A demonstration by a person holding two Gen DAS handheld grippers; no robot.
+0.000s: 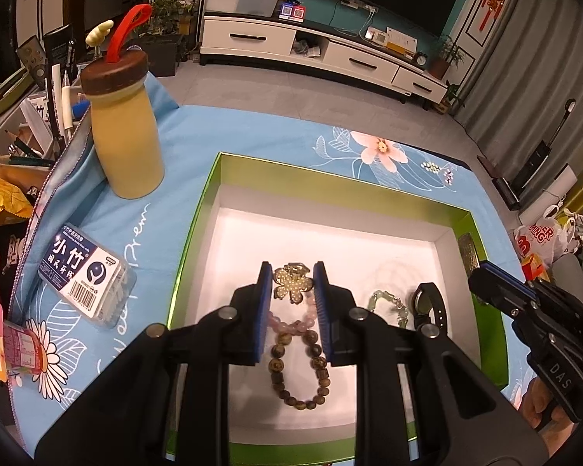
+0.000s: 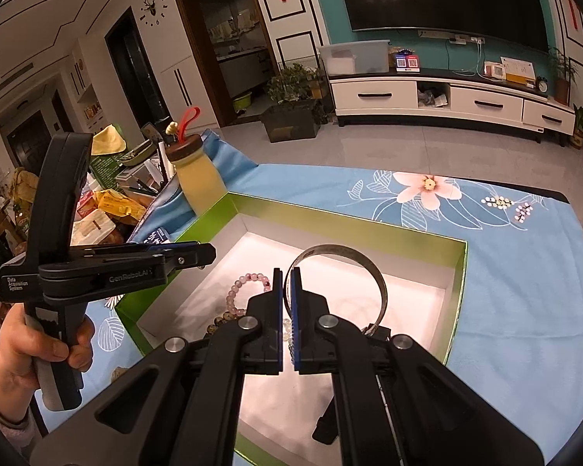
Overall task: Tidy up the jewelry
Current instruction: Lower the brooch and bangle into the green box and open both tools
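On the blue floral cloth (image 1: 198, 132) sat a green box (image 1: 198, 209) with a white floor, the largest thing in reach. Beside its far left corner stood a yellow bottle (image 1: 126, 136). Over the box hovered the left gripper (image 1: 293, 291), jaws parted with nothing between them. The right gripper (image 2: 287, 299) had its jaws pinched nearly closed on the rim of a silver bangle (image 2: 377, 275), lifted above the box floor. Inside the box lay a brown bead bracelet (image 1: 299, 372), a pink bead bracelet (image 1: 291, 324), a black watch (image 1: 431, 303), a pale green bracelet (image 1: 386, 299) and a gold flower clip (image 1: 293, 281).
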